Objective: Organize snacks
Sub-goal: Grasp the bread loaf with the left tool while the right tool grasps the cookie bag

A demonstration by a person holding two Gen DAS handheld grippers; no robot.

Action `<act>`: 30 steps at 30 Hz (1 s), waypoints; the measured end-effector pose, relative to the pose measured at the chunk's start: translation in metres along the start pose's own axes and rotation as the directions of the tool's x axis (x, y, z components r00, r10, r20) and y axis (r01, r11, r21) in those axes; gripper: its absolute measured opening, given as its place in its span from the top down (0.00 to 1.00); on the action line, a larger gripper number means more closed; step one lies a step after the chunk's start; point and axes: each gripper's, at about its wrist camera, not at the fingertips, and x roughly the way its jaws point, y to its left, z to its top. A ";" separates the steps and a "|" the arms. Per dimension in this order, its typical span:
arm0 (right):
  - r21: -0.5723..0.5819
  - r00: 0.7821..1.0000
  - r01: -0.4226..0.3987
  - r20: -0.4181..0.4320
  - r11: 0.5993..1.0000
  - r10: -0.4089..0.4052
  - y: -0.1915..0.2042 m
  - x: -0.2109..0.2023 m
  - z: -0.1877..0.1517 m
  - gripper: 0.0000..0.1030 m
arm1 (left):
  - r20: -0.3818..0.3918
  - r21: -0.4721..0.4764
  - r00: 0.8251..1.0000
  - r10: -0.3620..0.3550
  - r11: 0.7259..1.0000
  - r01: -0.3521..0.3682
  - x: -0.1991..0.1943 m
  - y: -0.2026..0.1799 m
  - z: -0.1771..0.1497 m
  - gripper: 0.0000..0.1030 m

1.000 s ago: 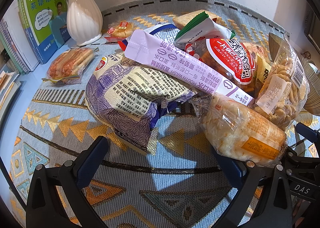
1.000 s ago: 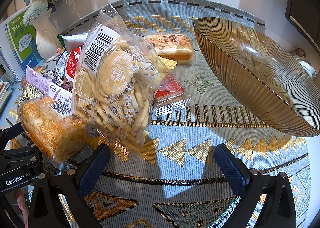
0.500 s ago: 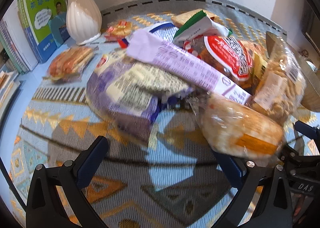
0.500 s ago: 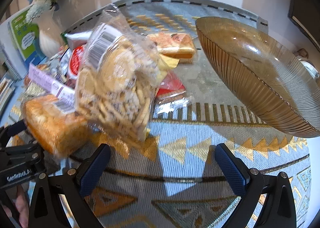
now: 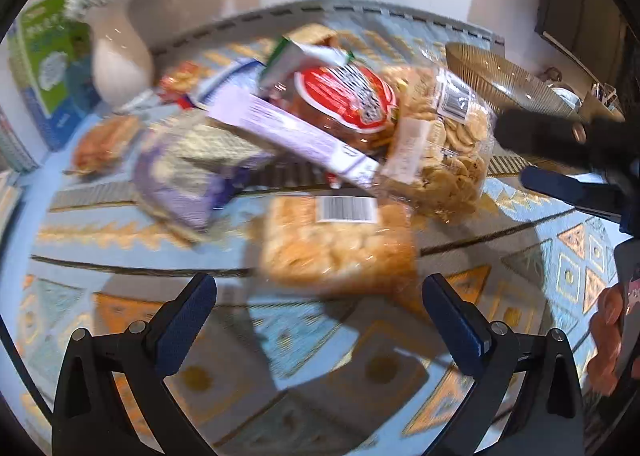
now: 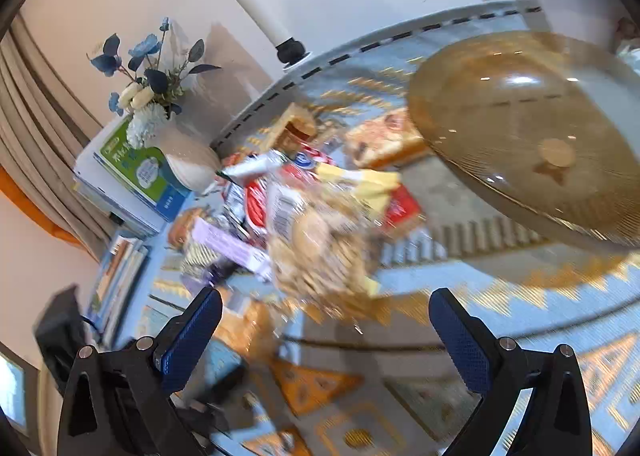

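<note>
A heap of snack packs lies on the patterned cloth. In the left wrist view an orange bread pack (image 5: 336, 244) with a barcode lies just ahead of my open left gripper (image 5: 320, 320). Behind it sit a clear bag of round crackers (image 5: 444, 152), a lilac box (image 5: 292, 132), a red-labelled pack (image 5: 344, 100) and a purple bag (image 5: 184, 176). My right gripper (image 6: 326, 332) is open and tilted, with the cracker bag (image 6: 316, 252) in front of it. An amber glass bowl (image 6: 532, 136) stands at the right.
A white vase (image 5: 120, 60) with flowers and a green book (image 5: 44, 56) stand at the back left. A small wrapped cake (image 5: 104, 140) lies near them. The right gripper's body (image 5: 568, 148) and a hand (image 5: 608, 340) show at the right edge. Both views are blurred.
Both cameras have swung: the left gripper turned right to face the bread pack, and the right gripper rose and tilted, so the pile now looks farther off. Both stay open.
</note>
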 end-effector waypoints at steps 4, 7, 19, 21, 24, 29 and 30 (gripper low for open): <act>0.029 1.000 0.005 -0.004 1.000 -0.005 0.000 0.026 0.013 0.00 | 0.015 -0.032 0.998 0.064 0.997 -0.064 0.016 -0.007 -0.001 0.01; 0.063 0.999 -0.039 -0.003 0.997 0.039 -0.008 0.038 0.015 0.13 | 0.023 -0.023 0.998 0.062 0.998 -0.061 0.016 -0.010 -0.002 0.08; 0.025 0.993 -0.094 0.076 0.995 0.092 -0.004 0.011 0.011 0.53 | 0.148 -0.082 0.985 0.087 0.994 -0.075 -0.015 -0.002 -0.010 0.28; 0.032 0.989 -0.137 0.063 0.990 0.135 -0.002 0.002 0.014 0.53 | 0.141 -0.088 0.987 0.083 0.994 -0.071 -0.021 -0.003 -0.004 0.28; 0.039 0.985 -0.174 0.030 0.984 0.172 0.007 -0.016 0.024 0.53 | 0.158 -0.094 0.984 0.079 0.993 -0.065 -0.041 -0.004 0.014 0.28; 0.009 0.986 -0.161 0.052 0.987 0.161 0.007 -0.055 0.059 0.53 | 0.212 -0.073 0.976 0.049 0.997 -0.034 -0.062 -0.019 0.067 0.28; 0.005 0.987 -0.147 0.060 0.989 0.146 0.003 -0.064 0.069 0.53 | 0.222 -0.063 0.974 0.035 0.998 -0.021 -0.063 -0.026 0.078 0.28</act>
